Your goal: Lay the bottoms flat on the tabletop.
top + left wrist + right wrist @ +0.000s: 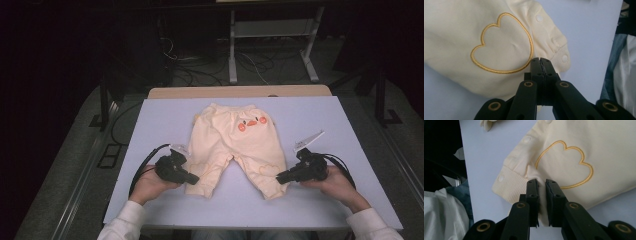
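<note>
My left tongs (191,179) sit at the near left, pressed together, tips over the hem edge of the trousers' (235,145) left leg. In the left gripper view the tongs (540,60) show no gap between the pads, and I cannot tell whether any cloth is caught; they seem to rest just at the cuff (560,53), beside the stitched heart outline (504,45).

My right tongs (281,176) at the near right are pinching the trousers: in the right gripper view a fold of pale cloth rises between the pads of the tongs (541,181), just inside the ribbed cuff (507,187) and next to the scalloped outline (571,160).

The trousers lie flat in the middle of the surface (160,120), legs toward me, waistband at the far end, an orange face patch (251,123) near the top.

I judge the garment light, soft and limp; it will sag and fold wherever it is not held, and thin cloth could slip from a shallow pinch. The ribbed cuffs are the thicker, firmer places to take hold, one per leg.
</note>
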A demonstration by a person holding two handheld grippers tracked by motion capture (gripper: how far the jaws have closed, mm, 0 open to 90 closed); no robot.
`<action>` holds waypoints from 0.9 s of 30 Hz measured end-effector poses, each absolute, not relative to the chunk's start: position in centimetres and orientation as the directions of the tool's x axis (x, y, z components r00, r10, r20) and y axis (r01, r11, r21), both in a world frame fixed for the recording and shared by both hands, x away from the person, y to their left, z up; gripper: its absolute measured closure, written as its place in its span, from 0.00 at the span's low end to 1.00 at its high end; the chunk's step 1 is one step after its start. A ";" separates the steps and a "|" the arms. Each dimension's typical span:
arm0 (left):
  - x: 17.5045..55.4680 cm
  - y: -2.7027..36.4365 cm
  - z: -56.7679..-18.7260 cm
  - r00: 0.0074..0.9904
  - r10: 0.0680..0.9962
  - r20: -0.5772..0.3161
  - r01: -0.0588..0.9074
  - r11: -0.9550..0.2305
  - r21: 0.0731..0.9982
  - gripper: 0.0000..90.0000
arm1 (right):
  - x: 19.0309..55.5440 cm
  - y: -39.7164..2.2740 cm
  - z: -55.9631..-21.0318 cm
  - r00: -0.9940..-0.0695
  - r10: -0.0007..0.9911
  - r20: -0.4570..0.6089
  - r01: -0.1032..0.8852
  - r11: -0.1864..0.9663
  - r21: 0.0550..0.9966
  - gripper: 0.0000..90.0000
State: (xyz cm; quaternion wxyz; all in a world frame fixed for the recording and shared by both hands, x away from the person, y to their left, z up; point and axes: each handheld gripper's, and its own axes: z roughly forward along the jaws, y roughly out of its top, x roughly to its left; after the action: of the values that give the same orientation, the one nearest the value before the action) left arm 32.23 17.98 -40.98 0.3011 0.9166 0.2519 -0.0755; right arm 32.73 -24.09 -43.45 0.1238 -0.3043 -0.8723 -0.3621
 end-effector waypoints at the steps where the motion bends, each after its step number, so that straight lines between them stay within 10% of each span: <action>1: 32.3 18.0 -41.1 0.861 0.413 -0.296 0.508 -0.696 0.507 0.99 | 32.7 -24.1 -43.5 -0.782 0.444 0.438 0.624 0.553 0.552 0.89; 22: 31.8 19.0 -41.4 0.857 0.390 -0.337 0.515 -0.659 0.548 0.98 | 32.4 -24.1 -43.6 -0.785 0.410 0.465 0.616 0.604 0.507 0.83; 27: 31.6 19.5 -41.0 0.854 0.400 -0.332 0.516 -0.578 0.632 0.70 | 32.0 -24.9 -42.8 -0.785 0.409 0.465 0.616 0.590 0.521 0.58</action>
State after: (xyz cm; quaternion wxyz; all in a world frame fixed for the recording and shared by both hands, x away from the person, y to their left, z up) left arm 31.57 19.52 -41.04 0.3794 0.8850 0.2587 -0.0769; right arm 32.01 -24.89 -42.82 0.1498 -0.2915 -0.8791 -0.3461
